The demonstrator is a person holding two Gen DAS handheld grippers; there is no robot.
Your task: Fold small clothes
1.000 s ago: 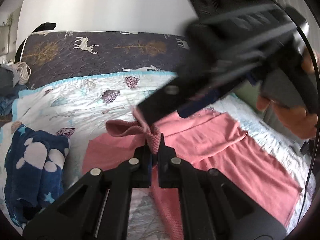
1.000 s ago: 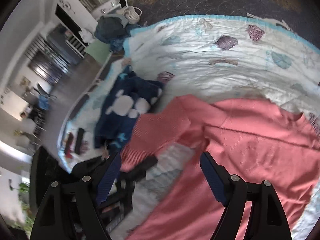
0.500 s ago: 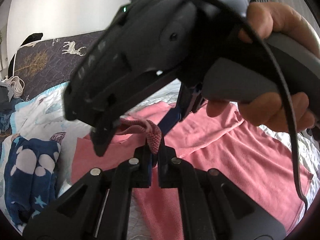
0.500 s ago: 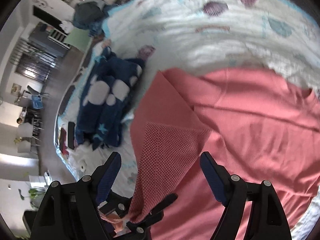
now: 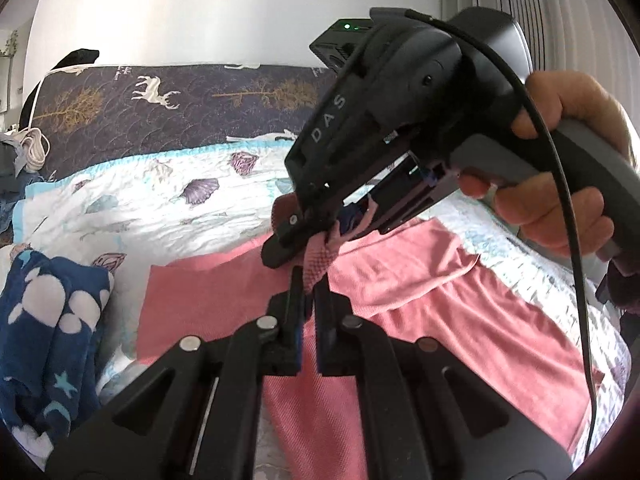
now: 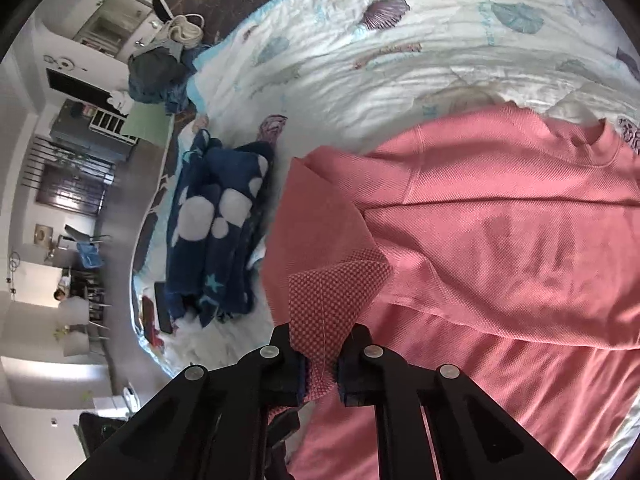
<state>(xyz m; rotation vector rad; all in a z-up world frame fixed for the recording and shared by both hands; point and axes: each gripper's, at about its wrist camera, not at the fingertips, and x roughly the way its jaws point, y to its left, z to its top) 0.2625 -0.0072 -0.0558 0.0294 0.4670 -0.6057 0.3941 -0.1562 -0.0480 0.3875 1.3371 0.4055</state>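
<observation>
Right now the pink knit top lies spread on a white quilt printed with shells, its neckline toward three o'clock in the right wrist view and its hem running off past five o'clock. One sleeve is folded up off the quilt, showing its waffle-textured underside, and its cuff end is pinched between both tools. The right gripper has its jaws drawn together on the sleeve cloth at six o'clock in its own view, the fabric bunched between the blue pads. In the left wrist view the left gripper is likewise clamped tight on the same cuff, just below centre, with a knot of pink cloth standing up out of its tips. The right gripper's body fills that view from centre toward two o'clock, its tips meeting the cloth just above the left tool's, and the person's right hand wraps its grey handle at three o'clock, a black cable looping past. A navy fleece garment with white blobs and stars lies crumpled on the quilt at nine o'clock of the top, just beside it. Beyond the quilt, at twelve o'clock in the left view, a dark bedspread with white deer covers the rest of the bed.
</observation>
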